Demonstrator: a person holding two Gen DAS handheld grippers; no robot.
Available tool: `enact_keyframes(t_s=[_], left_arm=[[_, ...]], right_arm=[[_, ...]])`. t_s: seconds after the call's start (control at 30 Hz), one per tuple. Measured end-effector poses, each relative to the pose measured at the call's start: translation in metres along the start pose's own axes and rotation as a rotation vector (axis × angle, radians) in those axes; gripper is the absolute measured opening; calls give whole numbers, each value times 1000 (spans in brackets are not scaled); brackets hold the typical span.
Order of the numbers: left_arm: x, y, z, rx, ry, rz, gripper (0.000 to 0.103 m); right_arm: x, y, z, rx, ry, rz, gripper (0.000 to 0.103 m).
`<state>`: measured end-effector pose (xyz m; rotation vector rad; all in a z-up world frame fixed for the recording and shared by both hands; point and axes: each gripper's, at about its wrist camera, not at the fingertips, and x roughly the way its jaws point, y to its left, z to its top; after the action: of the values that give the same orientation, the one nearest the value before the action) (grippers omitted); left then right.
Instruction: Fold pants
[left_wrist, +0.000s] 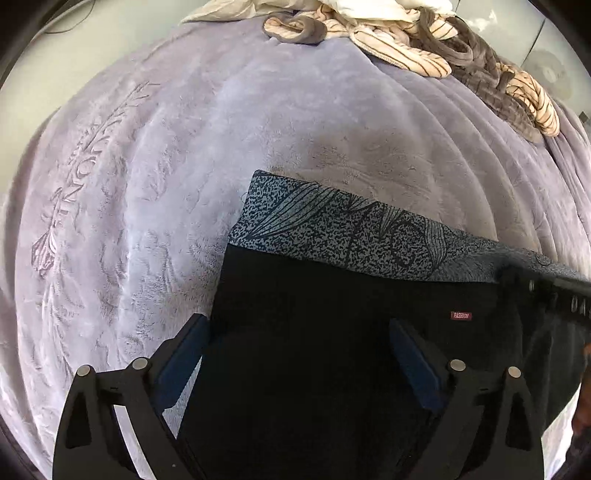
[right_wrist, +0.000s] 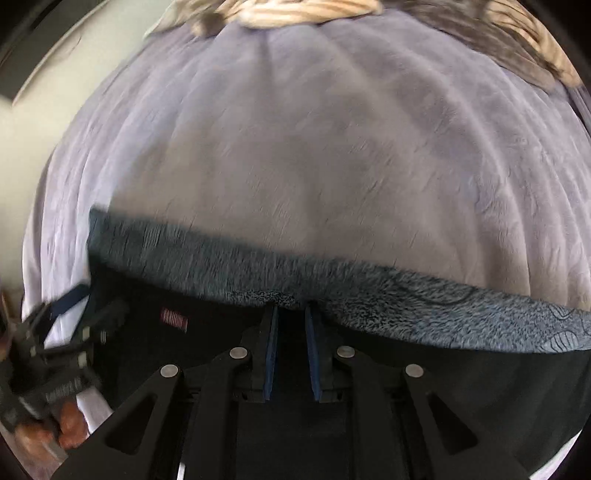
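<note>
Left tool (left_wrist: 295, 343) wide over pants (left_wrist: 332, 332)

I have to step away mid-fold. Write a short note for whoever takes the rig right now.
Left tongs: open, over the pants' left edge, holding nothing.
Right tongs: nearly shut near the patterned band; the blurred picture does not show whether they pinch cloth.
Pants lie flat on the lilac blanket, black part over the band, red label up. Other laundry is piled at the far edge.
Done: one fold, it seems.
Left: further folds and smoothing.
</note>
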<state>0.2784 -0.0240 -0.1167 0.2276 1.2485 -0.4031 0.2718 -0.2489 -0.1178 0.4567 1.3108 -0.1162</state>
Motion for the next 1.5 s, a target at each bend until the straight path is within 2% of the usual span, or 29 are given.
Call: enact_keyframes(t_s=[0.07, 0.13, 0.17, 0.2, 0.23, 0.27, 0.3, 0.43, 0.53, 0.6, 0.67, 0.77, 0.83, 0.87, 0.93, 1.07, 1.23, 1.33, 1.37, 1.4, 1.5], left_arm=[[-9, 0, 0, -8, 0, 9, 98], [-27, 0, -9, 7, -28, 33, 98], [-36, -2, -14, 21, -43, 34, 98], [-44, -3, -17, 30, -49, 24, 98], [-47, -5, -20, 33, -49, 12, 98], [-53, -8, -26, 34, -50, -3, 98], [-58, -13, -32, 37, -49, -21, 98], [-57, -48, -56, 104, -18, -54, 98], [-38, -69, -69, 174, 26, -8, 98], [-23, -72, -75, 191, 50, 29, 98], [-21, -72, -75, 191, 51, 29, 98], [-11, -86, -60, 195, 66, 27, 98], [-7, -91, -54, 194, 69, 25, 98], [-7, -92, -53, 196, 69, 26, 99], [-3, -96, -50, 203, 62, 32, 100], [-9, -96, -56, 204, 80, 65, 100], [-40, -99, -63, 216, 96, 60, 100], [-66, -103, -73, 226, 87, 21, 100], [-75, -106, -77, 236, 83, 7, 100], [-80, -109, -79, 247, 81, -3, 100], [-98, -121, -91, 289, 85, -38, 100]], right_arm=[[-6, -4, 9, 15, -30, -26, 17], [-19, -8, 10, 28, -30, -7, 17], [-31, -13, 6, 29, -36, 13, 21], [-39, -17, 2, 27, -36, 26, 34], [-49, -23, -4, 30, -32, 39, 41], [-63, -33, -16, 46, -33, 56, 53], [-72, -40, -26, 64, -34, 71, 54], [-95, -78, -90, 226, 1, 186, 54], [-91, -112, -152, 456, 32, 277, 54], [-82, -134, -182, 596, 36, 317, 52], [-73, -151, -204, 701, 14, 347, 51], [-62, -160, -210, 766, -51, 437, 47], [-55, -163, -205, 789, -68, 455, 29], [-54, -163, -205, 794, -71, 457, 8], [-56, -162, -201, 789, -89, 470, 7], [-47, -155, -194, 702, -23, 325, 7], [-75, -154, -203, 636, -18, 309, 11], [-97, -147, -212, 583, -11, 270, 32], [-105, -143, -217, 568, -13, 248, 45], [-110, -141, -221, 561, -17, 233, 52], [-125, -131, -235, 553, -32, 195, 53]])
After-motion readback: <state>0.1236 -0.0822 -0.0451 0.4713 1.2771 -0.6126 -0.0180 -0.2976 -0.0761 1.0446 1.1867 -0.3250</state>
